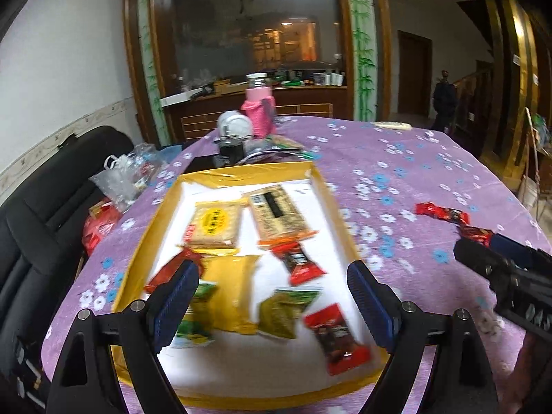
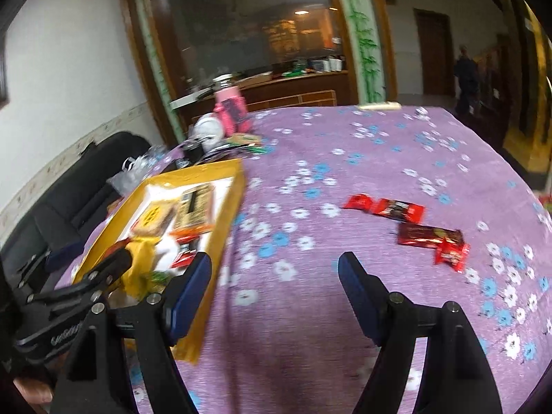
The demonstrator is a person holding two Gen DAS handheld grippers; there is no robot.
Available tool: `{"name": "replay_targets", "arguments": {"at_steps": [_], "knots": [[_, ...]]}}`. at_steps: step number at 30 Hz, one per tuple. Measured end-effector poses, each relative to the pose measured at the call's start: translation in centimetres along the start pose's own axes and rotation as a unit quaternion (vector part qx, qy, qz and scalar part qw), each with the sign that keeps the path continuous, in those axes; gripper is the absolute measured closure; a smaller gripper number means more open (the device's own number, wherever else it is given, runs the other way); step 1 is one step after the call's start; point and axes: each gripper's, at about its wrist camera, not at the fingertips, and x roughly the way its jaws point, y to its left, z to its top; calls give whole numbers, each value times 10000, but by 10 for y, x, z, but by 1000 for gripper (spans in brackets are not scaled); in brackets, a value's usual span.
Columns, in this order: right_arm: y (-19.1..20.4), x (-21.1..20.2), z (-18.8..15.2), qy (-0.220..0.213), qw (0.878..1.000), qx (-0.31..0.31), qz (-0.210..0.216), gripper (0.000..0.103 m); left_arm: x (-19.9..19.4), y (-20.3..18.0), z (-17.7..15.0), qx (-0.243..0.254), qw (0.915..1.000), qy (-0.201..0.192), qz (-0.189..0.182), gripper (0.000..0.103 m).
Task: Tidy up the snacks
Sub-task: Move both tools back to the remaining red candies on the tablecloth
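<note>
Here, at the left, the shallow gold-rimmed cardboard tray on the purple flowered tablecloth holds a spread of wrapped snacks, among them two tan cracker packs, a yellow pouch and red-wrapped bars. Over it hangs the left gripper, its blue-padded jaws wide apart with nothing between them. Further right, the right gripper hangs above bare cloth, jaws likewise apart and empty, with two loose red snack bars beyond it on the table.
</note>
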Motion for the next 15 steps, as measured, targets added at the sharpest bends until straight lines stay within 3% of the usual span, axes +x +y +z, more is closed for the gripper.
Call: {"name": "replay_targets", "arguments": {"at_steps": [10,14,15], "knots": [[-67,2,25,372,9981,62,-482,28,-2,-60,6,511,9955,248,-760,13],[-105,29,41,777,9950,6,-634,29,-4,-79,0,696,9922,339,-974,13],[-115,37,44,859,9938,43,-708,33,-5,-84,-2,769,9912,366,-1011,13]]}}
